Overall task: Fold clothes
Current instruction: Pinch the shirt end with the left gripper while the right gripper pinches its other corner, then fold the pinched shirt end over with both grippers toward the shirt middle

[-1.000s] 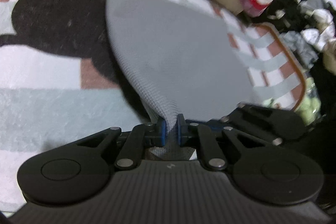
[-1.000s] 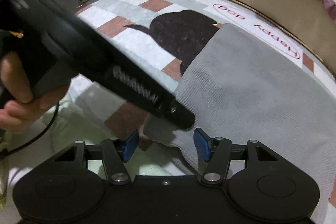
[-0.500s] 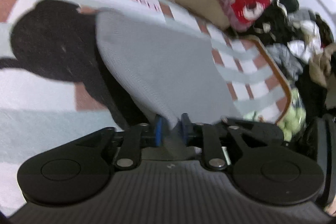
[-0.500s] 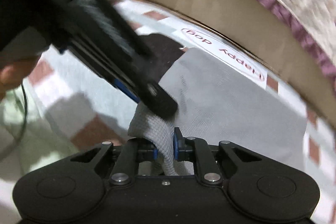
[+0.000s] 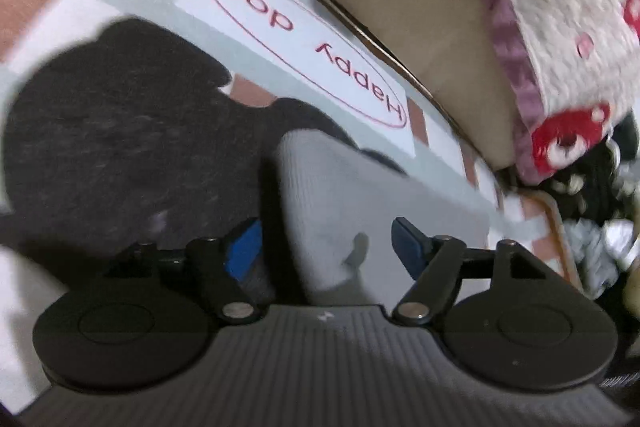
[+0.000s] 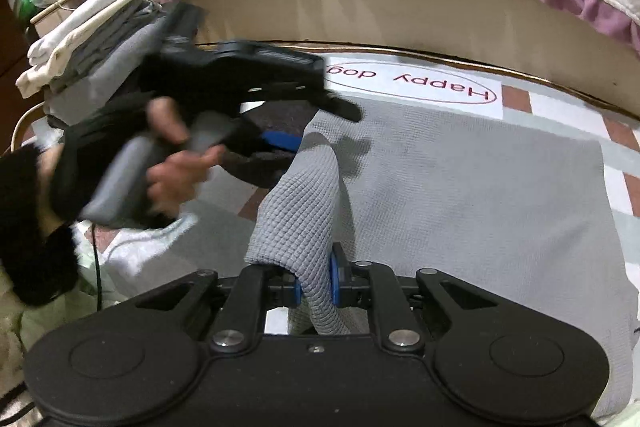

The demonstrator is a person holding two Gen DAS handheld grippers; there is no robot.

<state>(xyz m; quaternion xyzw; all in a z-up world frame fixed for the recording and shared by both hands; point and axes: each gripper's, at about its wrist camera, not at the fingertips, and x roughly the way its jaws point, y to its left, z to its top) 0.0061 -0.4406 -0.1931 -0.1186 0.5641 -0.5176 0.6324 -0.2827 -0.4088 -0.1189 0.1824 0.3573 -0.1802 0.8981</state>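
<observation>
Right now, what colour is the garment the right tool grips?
Light grey waffle-knit garment, clearest in the right wrist view, pinched in the right tool.

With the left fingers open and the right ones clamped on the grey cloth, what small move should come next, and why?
Probably the right gripper should carry its pinched edge of the grey garment across the flat part toward the "Happy dog" label. The left gripper is open with cloth only lying between its fingers, so only the right one holds it.

Ahead: I see the bed base (image 6: 420,15) walling off the mat (image 6: 560,99).
Left: clothes stack (image 6: 80,39) blocks me.
</observation>
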